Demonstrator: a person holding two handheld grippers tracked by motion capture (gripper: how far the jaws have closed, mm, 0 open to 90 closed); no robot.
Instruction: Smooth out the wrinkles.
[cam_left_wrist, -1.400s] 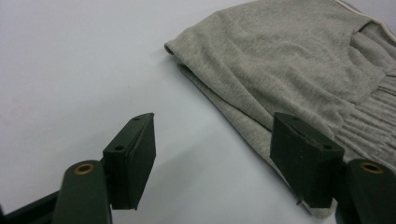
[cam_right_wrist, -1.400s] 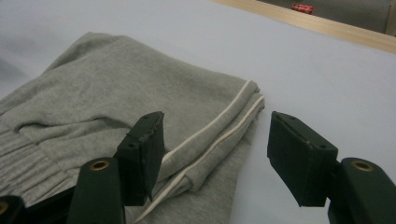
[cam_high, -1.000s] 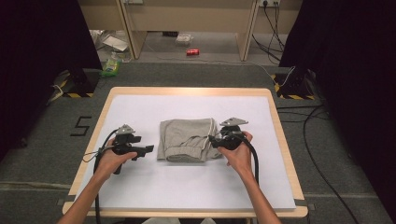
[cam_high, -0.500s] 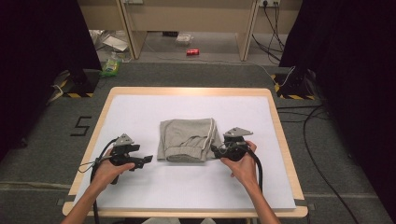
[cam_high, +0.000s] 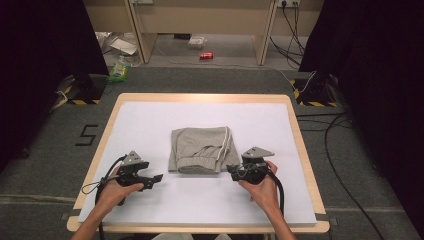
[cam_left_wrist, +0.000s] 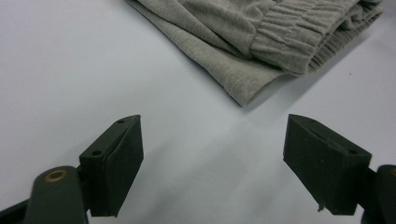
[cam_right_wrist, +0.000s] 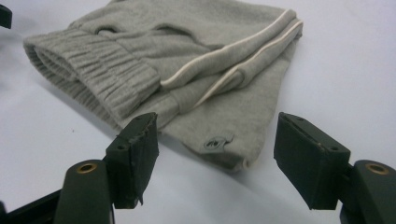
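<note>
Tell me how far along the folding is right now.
Done, by the look of it: the grey pants lie folded into a compact stack mid-table. In hand: nothing. The left gripper and right gripper are both open, resting beside the near corners, with no cloth between the jaws. Left: probably nothing, or at most tidying an edge.

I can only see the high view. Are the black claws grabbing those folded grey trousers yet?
Observer: No. The right gripper is open; a corner of the folded grey sweatpants with cream stripes lies between its jaws, untouched.
Operator: Anything on that corner?
Observer: A small dark round badge by the hem.
Operator: And the other claw?
Observer: The left gripper is open over the bare white table, short of the cloth.
</note>
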